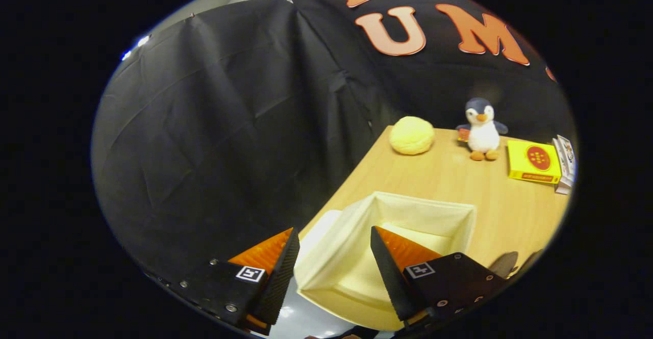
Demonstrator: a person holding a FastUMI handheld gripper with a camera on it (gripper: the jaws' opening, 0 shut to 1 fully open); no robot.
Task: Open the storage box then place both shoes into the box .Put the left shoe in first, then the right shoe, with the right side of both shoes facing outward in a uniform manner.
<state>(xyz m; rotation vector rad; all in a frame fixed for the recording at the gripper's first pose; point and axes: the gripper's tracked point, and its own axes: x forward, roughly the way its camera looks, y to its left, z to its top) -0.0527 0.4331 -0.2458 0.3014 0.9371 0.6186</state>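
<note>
In the gripper view, the gripper hangs above the near corner of a wooden table, its two black fingers spread wide apart and holding nothing. Between and just ahead of the fingers sits the cream fabric storage box, already open at the top, with its pale inside walls and floor showing. The right finger lies over the box's opening, while the left finger is off its left edge, over the dark cloth wall. No shoe can be seen inside the part of the box that shows. Well beyond the fingers, near the far edge of the table, a round yellow plush ball rests beside a small penguin toy standing upright. Just right of the penguin lies a flat yellow box, with a stack of small cartons touching its far side.
</note>
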